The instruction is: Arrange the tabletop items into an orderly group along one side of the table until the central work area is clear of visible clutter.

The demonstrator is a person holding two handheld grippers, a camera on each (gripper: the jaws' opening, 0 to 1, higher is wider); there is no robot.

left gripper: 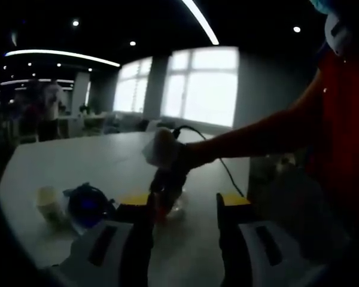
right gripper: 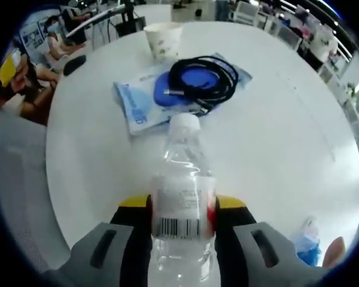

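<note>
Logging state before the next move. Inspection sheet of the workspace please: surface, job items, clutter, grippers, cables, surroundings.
Surface: round white table, mostly bare to the right in the right gripper view.
Job's things: clear water bottle with white cap, paper cup, blue packet.
Clutter: blue-and-white item near the table edge, too blurred to identify.
Grippers: right gripper closed on the water bottle; left gripper open, holding nothing.
Cables: coiled black cable lying on the blue packet.
Surroundings: seated people and chairs beyond the table; bright windows in the left gripper view.
</note>
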